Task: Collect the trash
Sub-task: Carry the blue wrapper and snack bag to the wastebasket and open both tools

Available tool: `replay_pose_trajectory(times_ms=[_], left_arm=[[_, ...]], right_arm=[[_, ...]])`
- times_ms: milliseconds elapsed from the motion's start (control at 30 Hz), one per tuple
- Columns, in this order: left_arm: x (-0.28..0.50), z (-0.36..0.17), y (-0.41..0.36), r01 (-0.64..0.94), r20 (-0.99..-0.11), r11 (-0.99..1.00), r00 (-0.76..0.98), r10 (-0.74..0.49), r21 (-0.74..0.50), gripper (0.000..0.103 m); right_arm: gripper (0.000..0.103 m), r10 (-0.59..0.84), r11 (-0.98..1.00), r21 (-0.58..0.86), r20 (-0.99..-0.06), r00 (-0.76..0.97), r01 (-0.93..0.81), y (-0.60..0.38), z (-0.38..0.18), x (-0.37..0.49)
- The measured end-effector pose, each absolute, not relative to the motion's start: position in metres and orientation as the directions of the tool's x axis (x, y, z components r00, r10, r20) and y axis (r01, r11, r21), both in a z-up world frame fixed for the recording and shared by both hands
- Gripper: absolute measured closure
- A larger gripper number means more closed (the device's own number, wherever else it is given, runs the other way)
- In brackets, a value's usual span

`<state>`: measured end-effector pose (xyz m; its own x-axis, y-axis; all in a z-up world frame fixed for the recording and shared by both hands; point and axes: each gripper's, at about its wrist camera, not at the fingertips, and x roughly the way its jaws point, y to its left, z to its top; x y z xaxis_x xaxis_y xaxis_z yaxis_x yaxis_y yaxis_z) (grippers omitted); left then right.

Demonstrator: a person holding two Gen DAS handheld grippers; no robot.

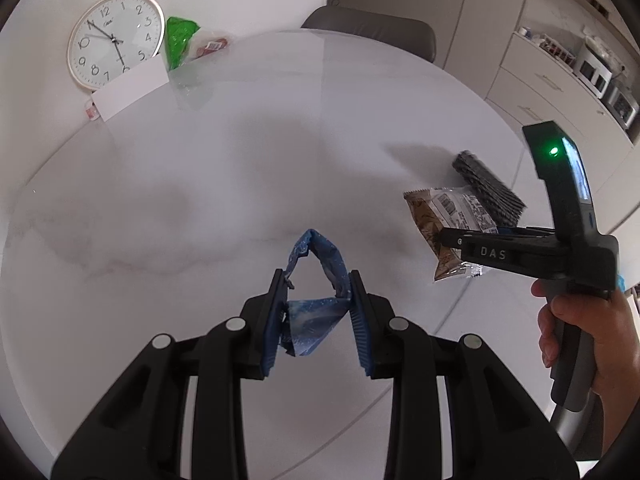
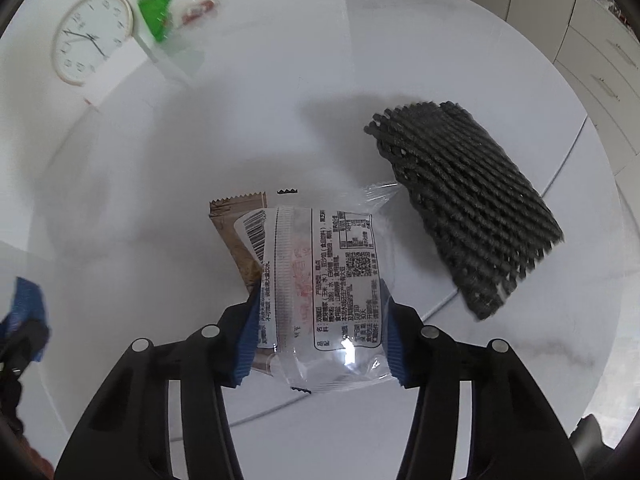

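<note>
My left gripper (image 1: 318, 280) is shut on a crumpled blue wrapper (image 1: 316, 312), held above the white round table (image 1: 200, 200). My right gripper (image 2: 318, 292) is shut on a clear printed snack wrapper (image 2: 324, 280) with a brown wrapper (image 2: 236, 224) stacked behind it. The right gripper with its wrappers (image 1: 452, 220) also shows at the right in the left wrist view. A black foam net sleeve (image 2: 464, 200) lies on the table just right of the right gripper. It also shows in the left wrist view (image 1: 488, 184).
A wall clock (image 1: 114, 40) leans at the table's far left behind a white card (image 1: 128, 92). A green bag (image 1: 180, 40) and a red-labelled packet (image 1: 212, 44) lie beside it. A chair (image 1: 372, 32) stands behind the table. Cabinets and appliances are at the right.
</note>
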<state>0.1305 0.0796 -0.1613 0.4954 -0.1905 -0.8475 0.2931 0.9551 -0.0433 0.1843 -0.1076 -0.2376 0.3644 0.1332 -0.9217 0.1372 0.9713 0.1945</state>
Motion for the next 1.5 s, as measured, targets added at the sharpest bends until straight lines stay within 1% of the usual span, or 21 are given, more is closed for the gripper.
replay_pose_trajectory(times_ms=[100,167,333,567,667,733,867,967,1033,1167,1333,1367,1433,1500], left_arm=[[0.122,-0.154,0.076,0.317,-0.841,0.947,0.496,-0.216,-0.056,0.072],[0.114,-0.150,0.073,0.328,-0.838,0.942,0.492,-0.238,-0.074,0.072],[0.099,-0.146,0.065,0.331,-0.836,0.939,0.485,-0.256,-0.096,0.072],[0.094,-0.133,0.063,0.366,-0.828,0.926,0.487,-0.276,-0.093,0.072],[0.099,-0.130,0.058,0.390,-0.828,0.912,0.467,-0.311,-0.123,0.072],[0.099,-0.129,0.047,0.421,-0.829,0.897,0.448,-0.336,-0.136,0.072],[0.112,-0.137,0.008,0.532,-0.837,0.836,0.390,-0.384,-0.136,0.072],[0.118,-0.149,-0.019,0.578,-0.854,0.809,0.364,-0.372,-0.106,0.072],[0.119,-0.150,-0.029,0.586,-0.855,0.806,0.373,-0.361,-0.085,0.072],[0.107,-0.146,-0.042,0.607,-0.850,0.787,0.353,-0.391,-0.110,0.072],[0.077,-0.142,-0.070,0.643,-0.855,0.760,0.338,-0.394,-0.096,0.072],[0.069,-0.141,-0.079,0.649,-0.858,0.755,0.331,-0.393,-0.095,0.072],[0.052,-0.142,-0.096,0.665,-0.863,0.739,0.302,-0.404,-0.113,0.072],[0.031,-0.145,-0.120,0.688,-0.865,0.711,0.261,-0.428,-0.144,0.072]], right_arm=[[0.050,0.239,0.941,0.314,-0.878,0.414,0.123,-0.114,-0.218,0.163],[0.050,0.328,0.911,0.402,-0.847,0.419,0.098,-0.116,-0.212,0.150],[0.050,0.446,0.862,0.502,-0.813,0.376,0.064,-0.109,-0.219,0.130],[0.050,0.463,0.878,0.478,-0.840,0.284,-0.017,-0.092,-0.231,0.089],[0.050,0.479,0.871,0.492,-0.839,0.259,-0.017,-0.093,-0.237,0.068],[0.050,0.481,0.871,0.491,-0.843,0.242,-0.022,-0.094,-0.239,0.056],[0.050,0.495,0.864,0.503,-0.839,0.227,-0.024,-0.098,-0.237,0.032],[0.050,0.504,0.858,0.512,-0.834,0.225,-0.024,-0.101,-0.235,0.019],[0.050,0.481,0.870,0.493,-0.843,0.241,-0.015,-0.108,-0.230,0.005],[0.050,0.430,0.881,0.471,-0.843,0.323,0.056,-0.135,-0.214,-0.025],[0.050,0.249,0.894,0.378,-0.865,0.435,0.241,-0.199,-0.184,-0.087],[0.050,0.209,0.896,0.351,-0.874,0.438,0.272,-0.209,-0.181,-0.096],[0.050,0.085,0.899,0.252,-0.902,0.422,0.358,-0.240,-0.175,-0.125],[0.050,0.020,0.886,0.203,-0.915,0.402,0.416,-0.268,-0.170,-0.151]])
